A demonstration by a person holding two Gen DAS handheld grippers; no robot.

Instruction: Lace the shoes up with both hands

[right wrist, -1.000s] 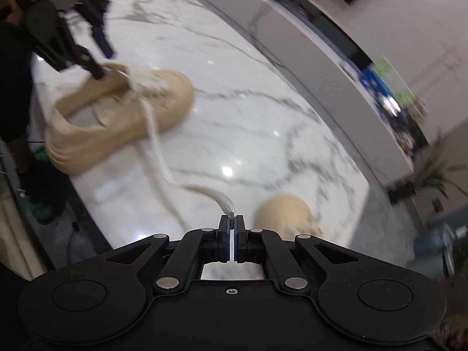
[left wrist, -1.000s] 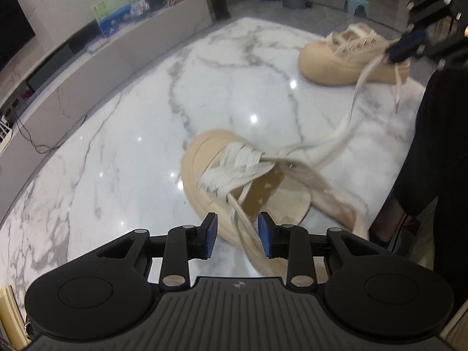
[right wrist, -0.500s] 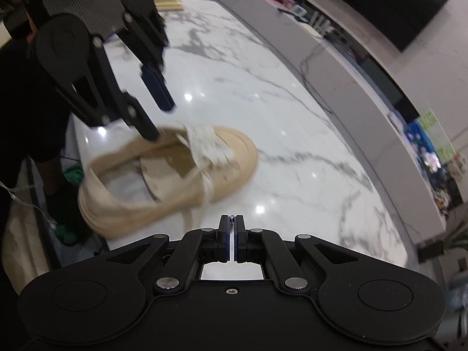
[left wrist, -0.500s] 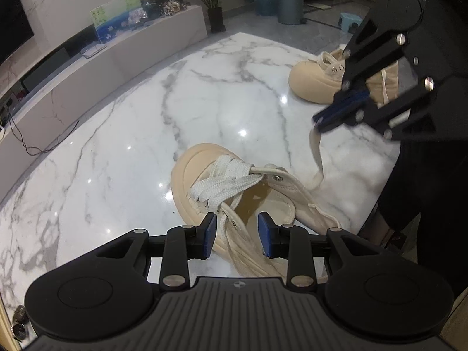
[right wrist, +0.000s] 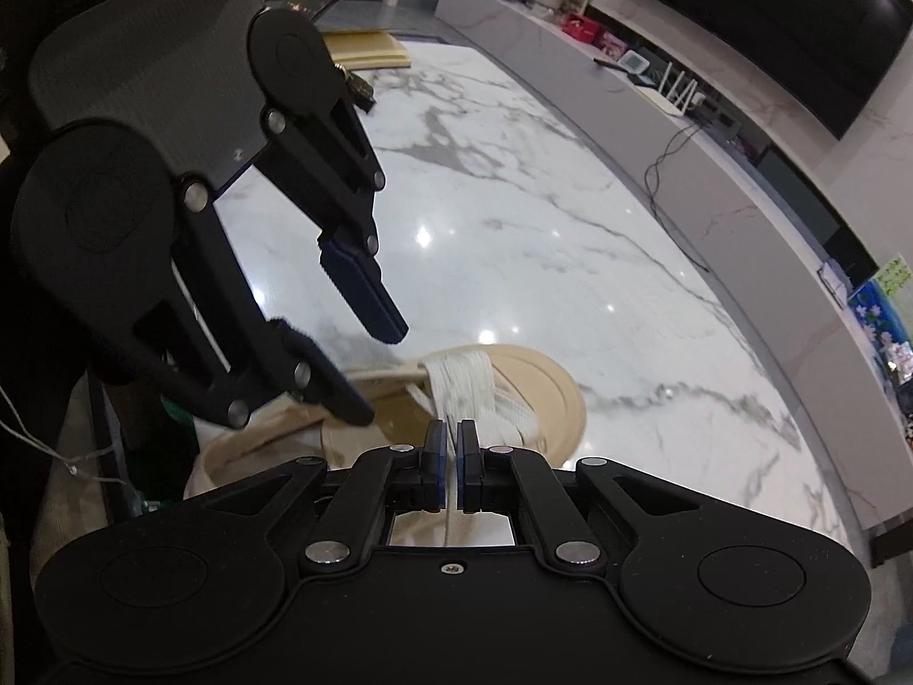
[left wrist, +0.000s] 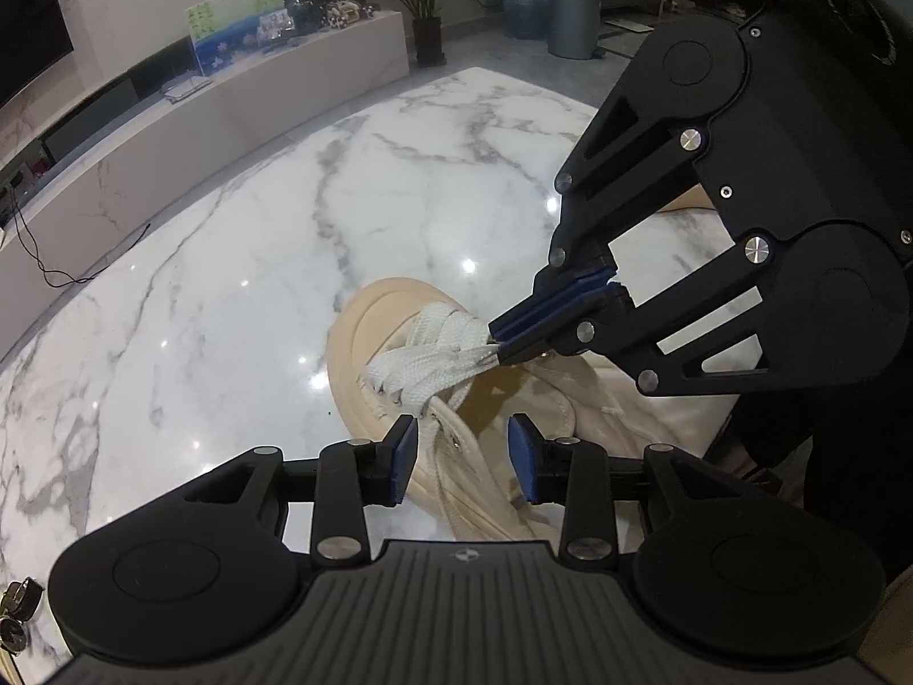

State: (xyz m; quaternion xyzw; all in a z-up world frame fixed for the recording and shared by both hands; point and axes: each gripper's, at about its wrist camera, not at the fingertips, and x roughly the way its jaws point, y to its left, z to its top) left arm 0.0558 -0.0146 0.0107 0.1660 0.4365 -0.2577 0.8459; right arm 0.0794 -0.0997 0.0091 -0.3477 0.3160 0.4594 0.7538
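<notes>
Marble tabletop (left wrist: 239, 262), white with grey veins and glossy with light spots, fills most of both wrist views. Beyond its far edge runs a long pale low cabinet (left wrist: 239, 97) against the wall, with a dark screen (right wrist: 770, 23) above it, a potted plant (left wrist: 422, 5) and a grey bin (left wrist: 573, 14) at one end.

Near the tabletop's close edge lies a cream shoe (left wrist: 365, 342) with a thick pale sole, its toe pointing away from the person. Wide white laces (left wrist: 422, 359) cross over its front.

The right tongs (left wrist: 495, 345) reach in from the right of the left-wrist view, large and black with blue pads. They are pressed together on a white lace end (right wrist: 453, 471), which shows as a thin strip between the pads in the right-wrist view. Their tips sit right at the crossed laces, over the shoe's opening.

The left tongs (left wrist: 462, 459) hang just above the near side of the shoe. Their blue pads (left wrist: 402, 459) stand apart and have just been opening a little wider. A strand of lace (left wrist: 456, 468) and the shoe's side run through the gap, but the pads do not press on either. In the right-wrist view the same tongs come down from the upper left with their fingers spread over the shoe.
</notes>
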